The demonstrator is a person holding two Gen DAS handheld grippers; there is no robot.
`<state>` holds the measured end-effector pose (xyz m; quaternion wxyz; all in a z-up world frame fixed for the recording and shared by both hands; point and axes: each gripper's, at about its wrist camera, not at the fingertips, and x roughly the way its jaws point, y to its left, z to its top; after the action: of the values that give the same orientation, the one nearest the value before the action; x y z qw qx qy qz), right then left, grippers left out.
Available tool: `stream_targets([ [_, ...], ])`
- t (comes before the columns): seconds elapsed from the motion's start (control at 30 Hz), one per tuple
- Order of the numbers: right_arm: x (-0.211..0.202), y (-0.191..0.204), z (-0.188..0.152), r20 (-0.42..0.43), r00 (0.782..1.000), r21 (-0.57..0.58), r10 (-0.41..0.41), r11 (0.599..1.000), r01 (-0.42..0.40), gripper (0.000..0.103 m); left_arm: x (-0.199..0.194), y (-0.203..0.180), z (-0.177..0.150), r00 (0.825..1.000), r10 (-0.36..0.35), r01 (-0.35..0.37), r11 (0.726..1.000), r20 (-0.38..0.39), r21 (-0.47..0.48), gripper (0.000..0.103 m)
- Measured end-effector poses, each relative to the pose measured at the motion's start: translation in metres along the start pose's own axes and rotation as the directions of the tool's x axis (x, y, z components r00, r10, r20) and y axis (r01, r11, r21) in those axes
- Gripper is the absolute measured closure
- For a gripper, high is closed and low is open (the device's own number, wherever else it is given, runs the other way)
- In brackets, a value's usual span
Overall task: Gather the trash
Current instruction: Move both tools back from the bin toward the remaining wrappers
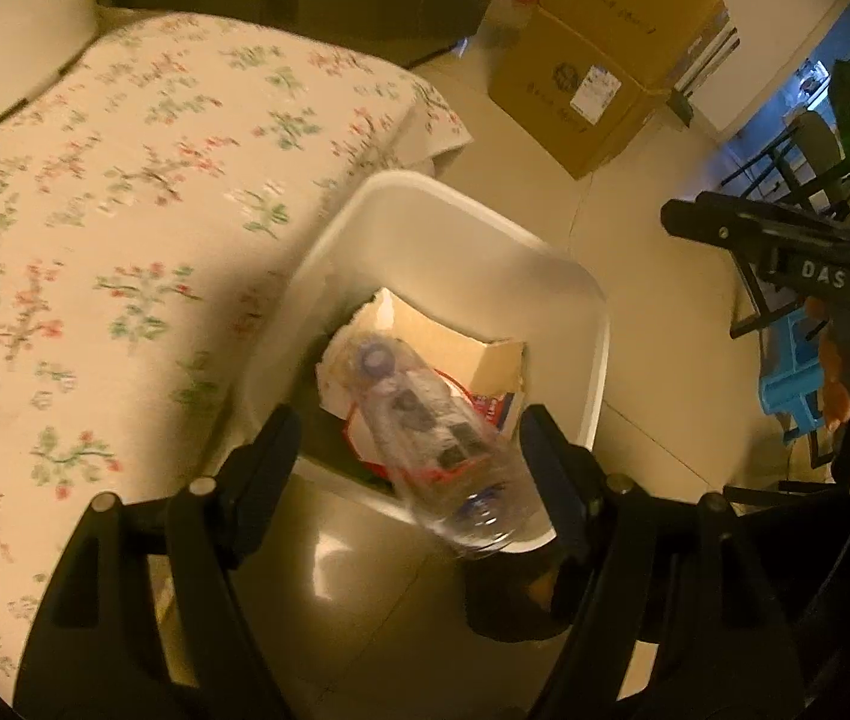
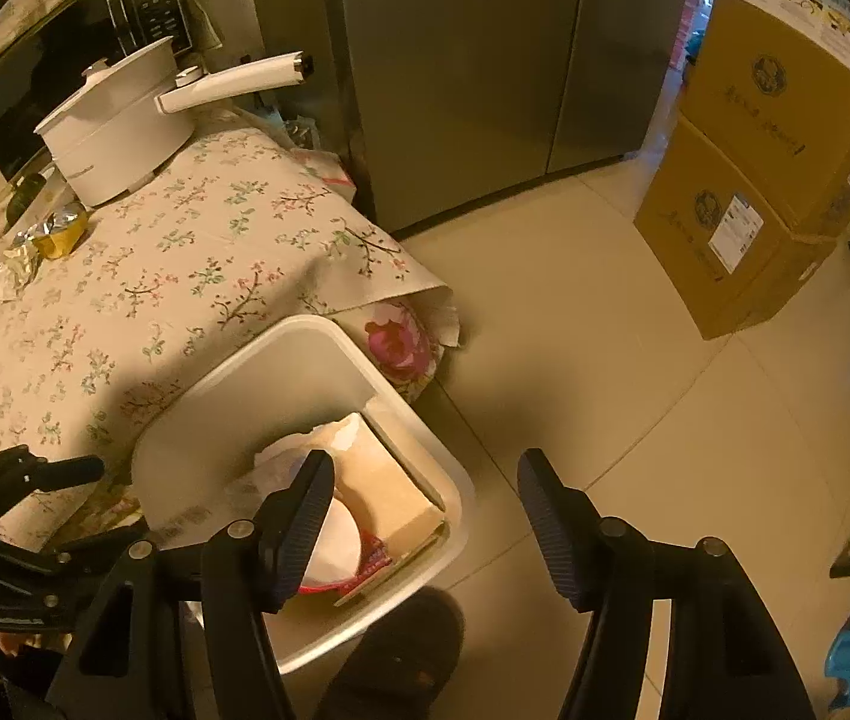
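Note:
In the left wrist view a clear plastic bottle (image 1: 436, 438), blurred, hangs neck-down over the white trash bin (image 1: 454, 198) between the fingers of my left gripper (image 1: 411, 420). The left pad stands clear of the bottle and the right pad is close beside it, so the gripper is open. The bin holds a cardboard box (image 1: 454, 348), crumpled paper and a red-rimmed container. My right gripper (image 2: 425, 468) is open and empty, above the bin's (image 2: 281, 330) near corner and the floor. A yellow wrapper (image 2: 59, 234) and crumpled foil (image 2: 17, 264) lie on the floral tablecloth (image 2: 185, 252).
A white pot (image 2: 119, 132) and a microwave (image 2: 65, 60) stand at the table's back. A grey fridge (image 2: 454, 60) and stacked cardboard boxes (image 2: 754, 180) stand beyond the bin. A foot in a dark slipper (image 2: 401, 654) is by the bin, a blue stool (image 1: 790, 378) at right.

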<state>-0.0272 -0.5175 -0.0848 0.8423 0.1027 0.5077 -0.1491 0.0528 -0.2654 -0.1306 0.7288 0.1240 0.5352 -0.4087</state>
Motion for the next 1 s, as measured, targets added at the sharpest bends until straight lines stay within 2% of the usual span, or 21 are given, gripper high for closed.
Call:
stream_targets([
  [0.27,-0.006,0.023,0.007,0.019,1.0,-0.03,0.015,0.999,-0.014,0.036,-0.039,0.029,-0.008,0.993,0.085,-0.083,0.996,0.081,-0.025,0.027],
  [0.53,-0.011,0.061,0.017,0.04,0.999,-0.081,0.037,0.996,-0.034,0.032,-0.073,0.072,-0.025,0.982,0.145,-0.131,0.985,0.125,-0.108,0.023],
  [0.8,-0.011,0.11,0.026,0.049,0.996,-0.137,0.069,0.989,-0.061,0.031,-0.104,0.109,-0.044,0.962,0.223,-0.193,0.964,0.159,-0.184,0.018],
  [1.0,-0.01,0.155,0.031,0.055,0.994,-0.184,0.097,0.979,-0.085,0.03,-0.127,0.141,-0.061,0.937,0.307,-0.259,0.931,0.167,-0.256,0.006],
])
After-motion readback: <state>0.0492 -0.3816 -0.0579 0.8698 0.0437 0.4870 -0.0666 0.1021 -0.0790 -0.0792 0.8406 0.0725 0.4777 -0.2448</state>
